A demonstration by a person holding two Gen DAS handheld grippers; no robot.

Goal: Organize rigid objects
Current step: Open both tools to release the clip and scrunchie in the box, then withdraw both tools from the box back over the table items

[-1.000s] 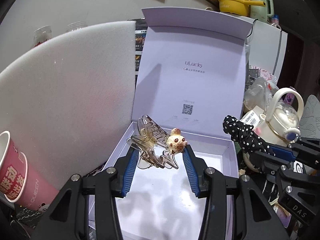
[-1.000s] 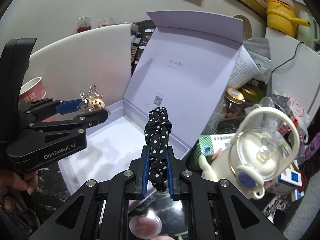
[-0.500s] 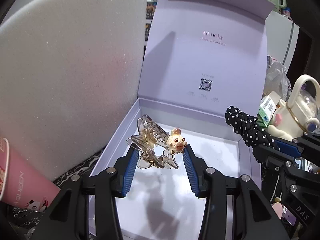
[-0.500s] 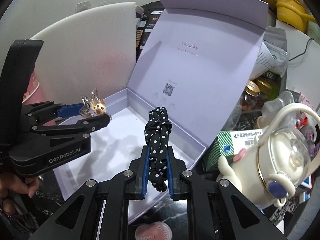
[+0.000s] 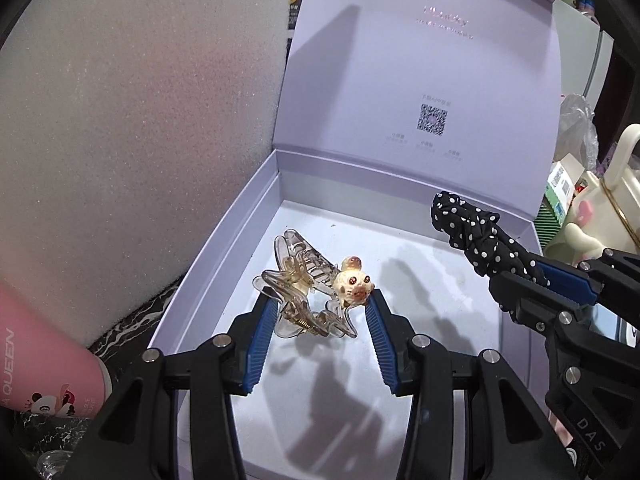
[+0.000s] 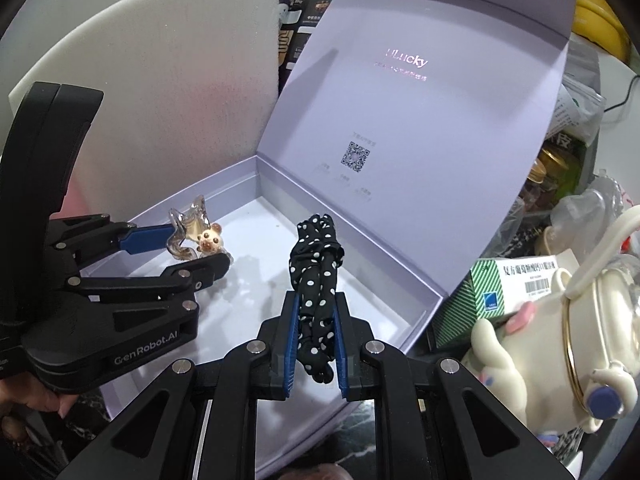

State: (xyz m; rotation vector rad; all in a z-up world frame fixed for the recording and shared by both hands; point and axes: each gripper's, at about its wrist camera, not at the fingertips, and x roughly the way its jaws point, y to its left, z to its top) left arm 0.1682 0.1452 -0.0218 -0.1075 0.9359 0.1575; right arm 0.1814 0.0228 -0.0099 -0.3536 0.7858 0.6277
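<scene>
An open lavender gift box (image 5: 224, 256) (image 6: 424, 308) lies ahead with its lid standing upright behind it. My left gripper (image 5: 320, 308) (image 6: 180, 246) is shut on a clear hair claw clip (image 5: 300, 292) (image 6: 188, 232) with a small cream bear charm, held just above the box's white floor at its left side. My right gripper (image 6: 316, 300) (image 5: 520, 268) is shut on a black polka-dot scrunchie (image 6: 318, 264) (image 5: 476, 236), held over the box's right front part.
A white foam board (image 5: 140, 120) stands against the box's left side. A pink paper cup (image 5: 44, 364) is at the near left. A cream kettle (image 6: 560, 340), a green-striped medicine box (image 6: 504, 284), jars and bags crowd the right of the box.
Both grippers have moved forward and down over the open box, each still holding its item. The box floor now fills much more of both views.
</scene>
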